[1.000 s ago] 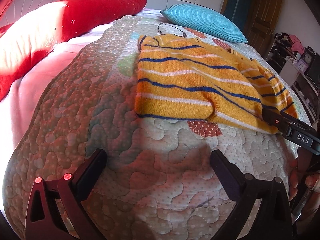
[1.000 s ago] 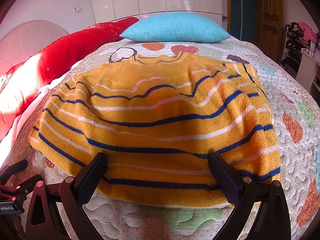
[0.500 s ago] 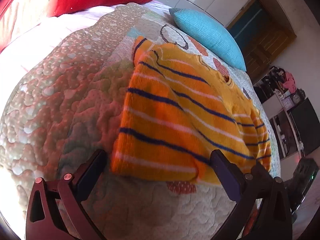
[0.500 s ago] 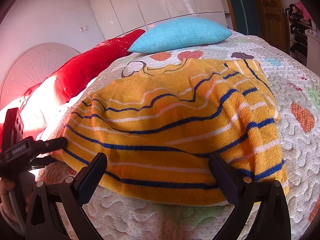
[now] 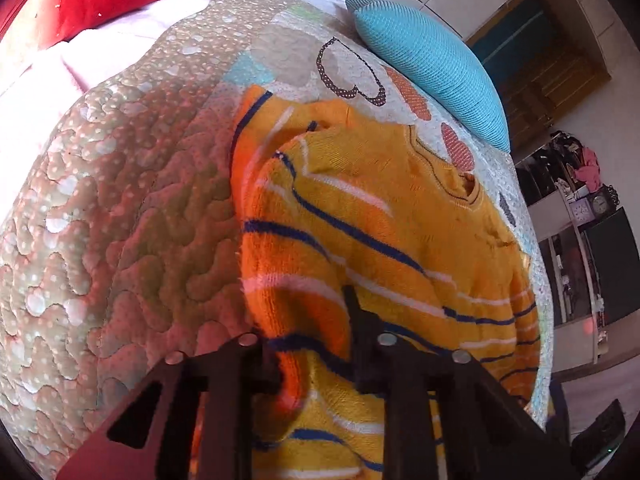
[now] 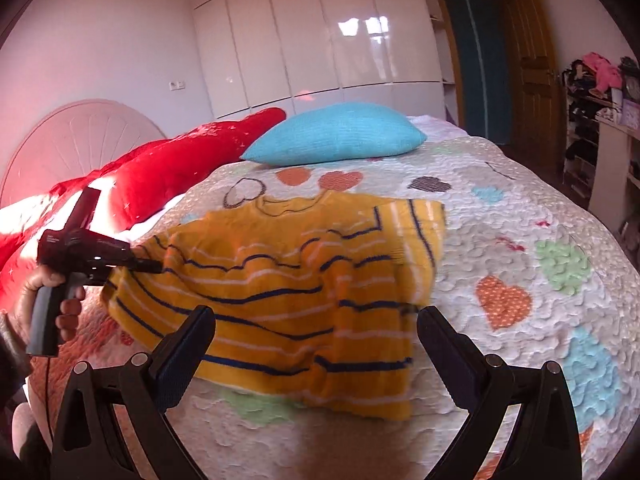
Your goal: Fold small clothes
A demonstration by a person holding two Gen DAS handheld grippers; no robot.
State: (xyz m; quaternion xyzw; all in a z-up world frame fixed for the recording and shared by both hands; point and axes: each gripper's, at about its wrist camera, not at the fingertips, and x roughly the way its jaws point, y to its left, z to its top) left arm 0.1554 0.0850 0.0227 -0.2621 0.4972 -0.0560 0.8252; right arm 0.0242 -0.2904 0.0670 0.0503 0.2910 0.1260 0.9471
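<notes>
On quilt (image 6: 520, 240) | left gripper (image 5: 316, 360) clamps sweater (image 6: 288, 292) | right gripper (image 6: 316, 344) agape

Strong daylight was cast from the left, tinting the quilt (image 5: 120, 240) pink. Glare was seen on the glossy wardrobe doors (image 6: 352, 28). The sweater (image 6: 304, 280) was smeared by motion blur in the right wrist view. Edges were bent and darkened by fisheye distortion.
</notes>
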